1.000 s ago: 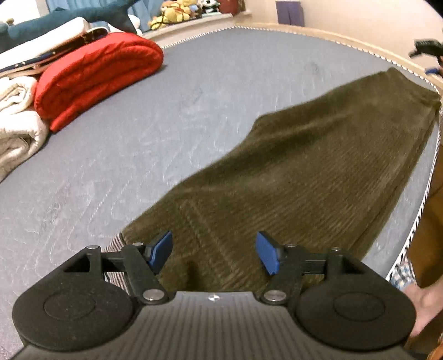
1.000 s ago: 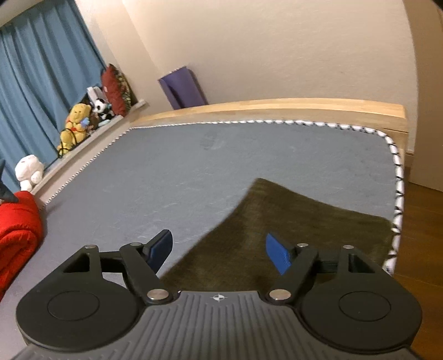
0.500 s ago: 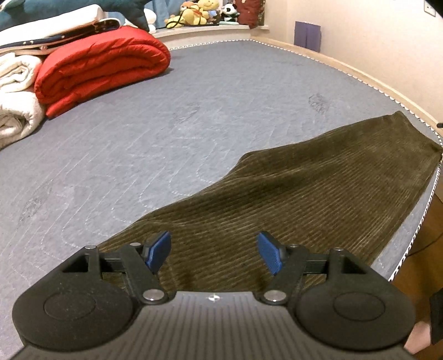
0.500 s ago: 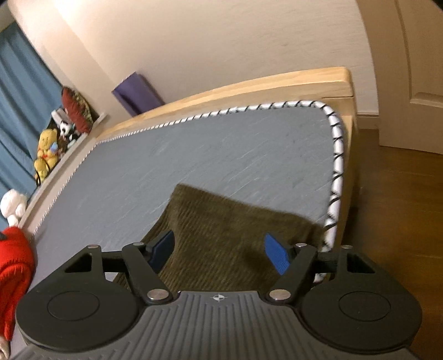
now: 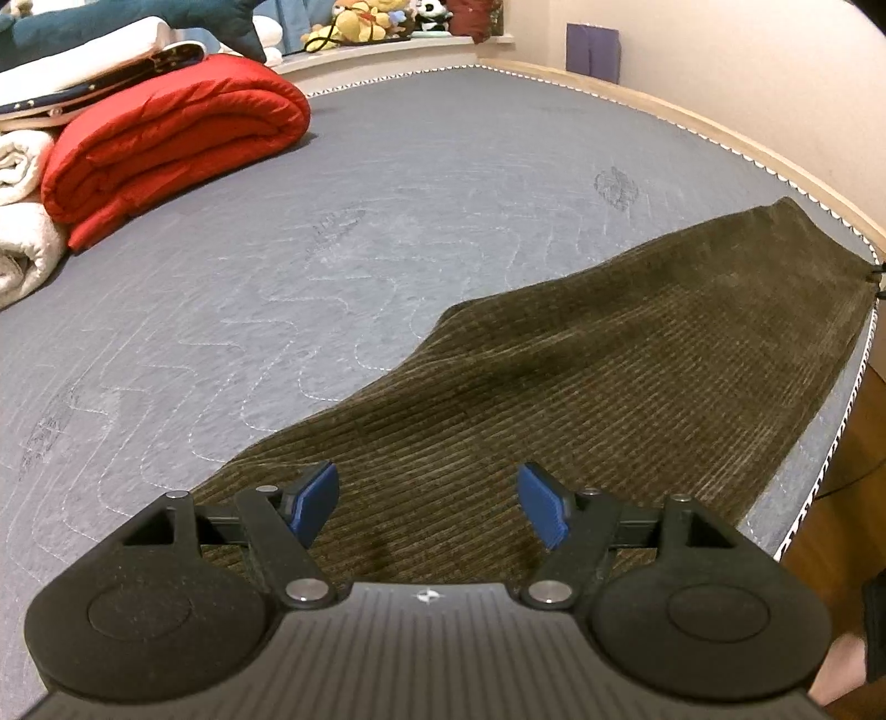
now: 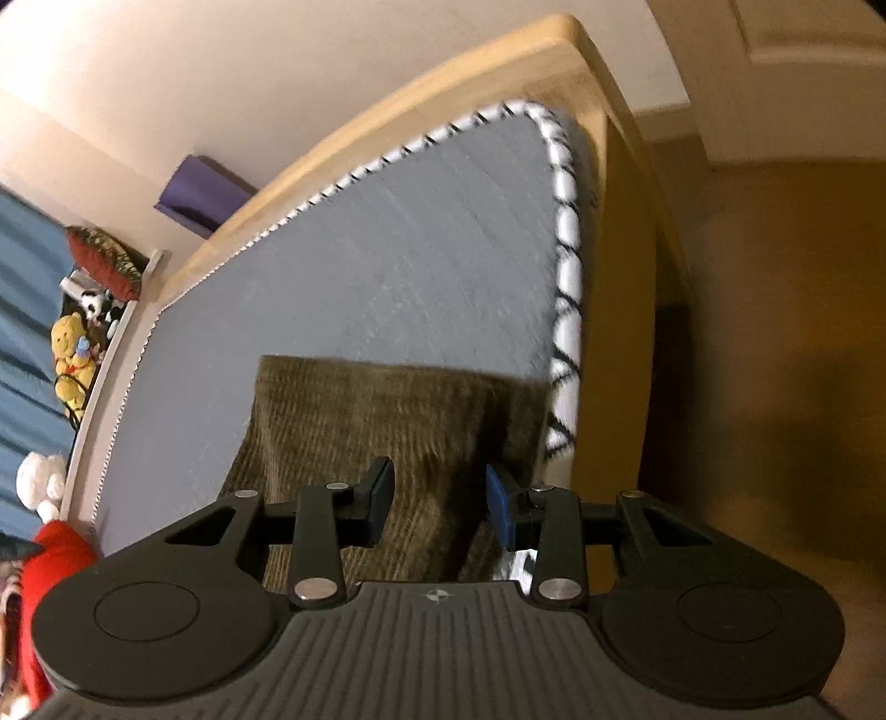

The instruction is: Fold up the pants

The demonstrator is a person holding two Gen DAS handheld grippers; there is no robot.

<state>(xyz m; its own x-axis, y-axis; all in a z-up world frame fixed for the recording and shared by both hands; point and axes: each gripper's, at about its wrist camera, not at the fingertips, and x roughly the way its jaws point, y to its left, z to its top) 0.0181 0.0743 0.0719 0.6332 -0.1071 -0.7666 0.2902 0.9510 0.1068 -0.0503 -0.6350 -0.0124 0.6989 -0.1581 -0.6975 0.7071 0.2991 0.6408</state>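
Olive corduroy pants point(image 5: 581, 376) lie flat along the right side of a grey quilted mattress point(image 5: 332, 232), one end reaching its far right corner. My left gripper point(image 5: 426, 507) hovers open above the near end of the pants, nothing between its blue pads. In the right wrist view the pants point(image 6: 376, 410) end near the mattress's piped edge point(image 6: 565, 310). My right gripper point(image 6: 440, 507) hangs over that end beside the edge, its jaws closing, with a gap still showing between the pads and no cloth pinched.
A folded red quilt point(image 5: 177, 138) and rolled white bedding point(image 5: 22, 232) sit at the far left of the mattress. Stuffed toys point(image 5: 365, 22) line the sill behind. A wooden bed frame point(image 6: 626, 183) and brown floor point(image 6: 775, 360) lie right of the mattress edge.
My right gripper has rolled, dropped toward the pants' end at the mattress corner, and narrowed its jaws. The left gripper has drifted along the pants, staying open.
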